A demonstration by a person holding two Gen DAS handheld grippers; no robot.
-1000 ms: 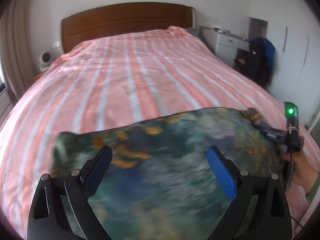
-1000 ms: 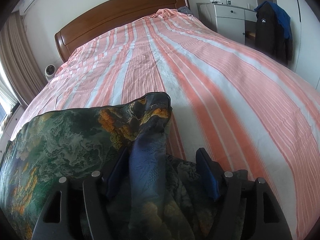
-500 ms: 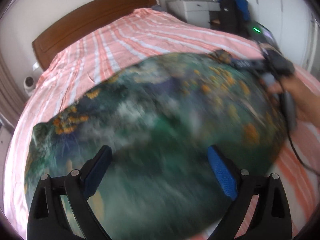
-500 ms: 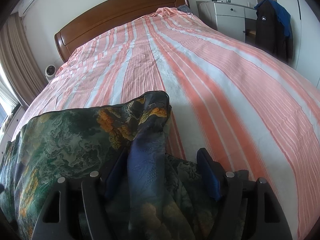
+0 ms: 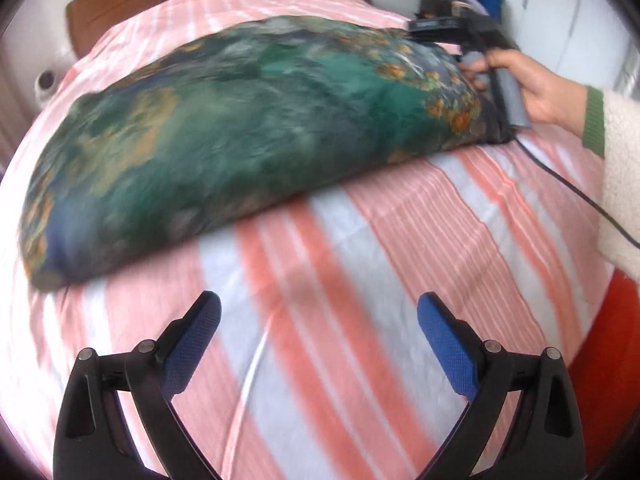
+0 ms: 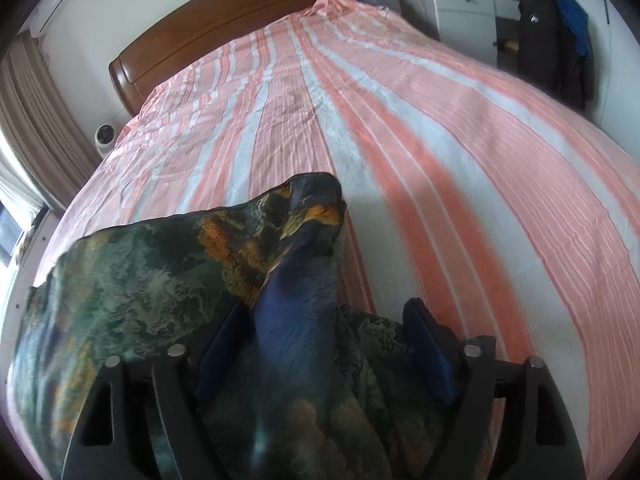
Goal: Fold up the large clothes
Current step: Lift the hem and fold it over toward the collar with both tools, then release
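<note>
A large green, blue and orange patterned garment (image 5: 240, 120) lies spread across the striped pink bedspread (image 5: 360, 280). My left gripper (image 5: 318, 320) is open and empty, above bare bedspread in front of the garment's near edge. In the left wrist view my right gripper (image 5: 448, 26) sits at the garment's far right corner, held by a hand. In the right wrist view a bunched blue fold of the garment (image 6: 296, 320) runs between the fingers of my right gripper (image 6: 324, 332), which stand apart around it.
A wooden headboard (image 6: 240, 16) stands at the far end of the bed. A white dresser (image 6: 464, 12) and a dark jacket (image 6: 552, 32) stand to the right of the bed. A curtain (image 6: 36, 120) hangs at the left. A cable (image 5: 580, 196) trails across the bedspread.
My left gripper has pulled back off the garment and now hangs over bare bedspread. The right gripper has stayed put with the fold between its fingers.
</note>
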